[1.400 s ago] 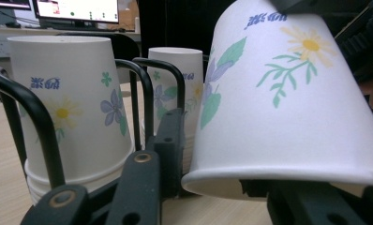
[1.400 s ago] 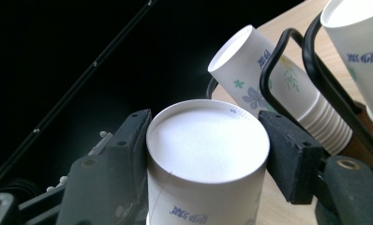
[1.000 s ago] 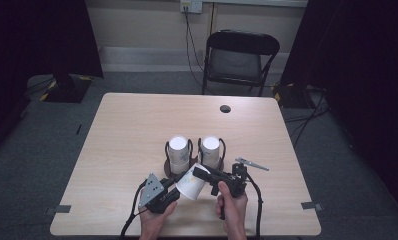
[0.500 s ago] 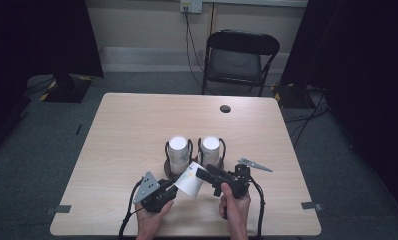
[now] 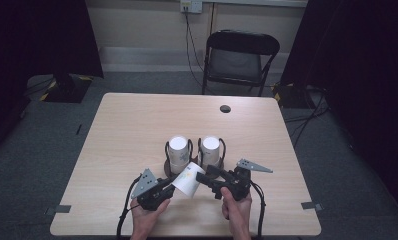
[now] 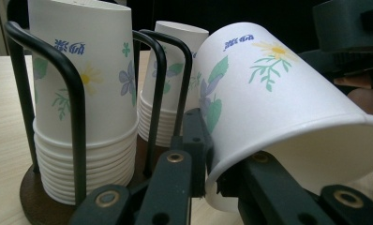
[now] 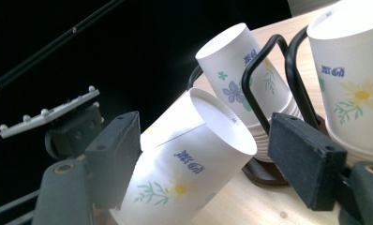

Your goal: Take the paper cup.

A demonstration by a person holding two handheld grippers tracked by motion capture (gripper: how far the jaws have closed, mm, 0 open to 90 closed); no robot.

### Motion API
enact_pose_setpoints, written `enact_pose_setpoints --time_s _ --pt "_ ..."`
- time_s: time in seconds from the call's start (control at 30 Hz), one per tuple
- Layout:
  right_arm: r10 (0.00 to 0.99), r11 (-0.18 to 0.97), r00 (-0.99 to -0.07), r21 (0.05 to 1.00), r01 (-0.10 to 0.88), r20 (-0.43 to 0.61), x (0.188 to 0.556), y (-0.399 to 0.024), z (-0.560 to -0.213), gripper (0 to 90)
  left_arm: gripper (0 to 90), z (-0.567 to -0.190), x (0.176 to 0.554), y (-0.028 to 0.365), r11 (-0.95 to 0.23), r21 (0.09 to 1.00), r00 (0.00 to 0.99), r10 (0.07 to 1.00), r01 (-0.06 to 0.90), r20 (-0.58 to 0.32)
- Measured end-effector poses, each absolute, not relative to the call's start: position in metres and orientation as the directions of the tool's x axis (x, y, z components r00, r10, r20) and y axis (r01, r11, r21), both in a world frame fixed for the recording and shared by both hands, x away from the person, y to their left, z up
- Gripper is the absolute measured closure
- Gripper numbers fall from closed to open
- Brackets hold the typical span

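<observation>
A white paper cup [image 5: 186, 181] with a flower print lies tilted between my two grippers, near the table's front edge. My left gripper [image 5: 173, 186] is shut on the cup's rim [image 6: 250, 161], one jaw inside the mouth and one outside. My right gripper [image 7: 210, 159] has just been opening. It stands open around the cup's base end [image 7: 222, 126], and its right pad [image 7: 306, 161] is well clear of the cup. Just behind stand two stacks of the same cups [image 5: 178, 152] [image 5: 210, 150], upside down in black wire holders [image 6: 77, 93].
The wire holders rest on dark round bases [image 6: 34, 199] on the light wooden table [image 5: 127, 130]. A small dark round hole [image 5: 225, 108] lies near the table's far edge. A folding chair [image 5: 239, 60] stands behind the table. Cables trail from both grippers over the front edge.
The left gripper has shifted slightly to the left with the cup in it. The right hand has stayed in place.
</observation>
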State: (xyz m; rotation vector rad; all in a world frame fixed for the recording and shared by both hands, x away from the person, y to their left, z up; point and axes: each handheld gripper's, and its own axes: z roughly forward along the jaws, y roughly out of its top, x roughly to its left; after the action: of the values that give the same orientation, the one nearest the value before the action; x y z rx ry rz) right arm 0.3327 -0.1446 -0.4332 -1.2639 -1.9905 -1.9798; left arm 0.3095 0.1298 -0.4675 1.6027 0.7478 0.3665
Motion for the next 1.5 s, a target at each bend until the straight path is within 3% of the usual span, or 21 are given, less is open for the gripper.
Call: enact_pose_setpoints --time_s 0.37,0.57,1.0,1.17,1.5 --pt "0.543 -0.058 -0.751 0.909 0.414 0.376 0.320 -0.148 -0.425 26.2 85.2 -0.459 0.315 0.133 -0.125 0.951 0.771 0.619 0.284 -0.149" --pt "0.559 0.004 -0.770 0.927 0.375 0.308 0.318 -0.147 -0.423 26.3 85.2 -0.453 0.321 0.130 -0.248 0.923 0.809 0.579 0.296 -0.104" --pt "0.555 0.133 -0.808 0.938 0.320 0.197 0.312 -0.147 -0.420 29.3 85.3 -0.446 0.330 0.123 -0.388 0.866 0.844 0.533 0.315 -0.068" --pt "0.512 0.218 -0.850 0.938 0.270 0.125 0.308 -0.141 -0.419 34.2 85.3 -0.444 0.333 0.120 -0.435 0.846 0.875 0.479 0.309 -0.073" --pt "0.430 0.338 -0.902 0.924 0.178 0.016 0.304 -0.128 -0.416 31.3 85.3 -0.433 0.340 0.118 -0.495 0.813 0.907 0.411 0.306 -0.091"
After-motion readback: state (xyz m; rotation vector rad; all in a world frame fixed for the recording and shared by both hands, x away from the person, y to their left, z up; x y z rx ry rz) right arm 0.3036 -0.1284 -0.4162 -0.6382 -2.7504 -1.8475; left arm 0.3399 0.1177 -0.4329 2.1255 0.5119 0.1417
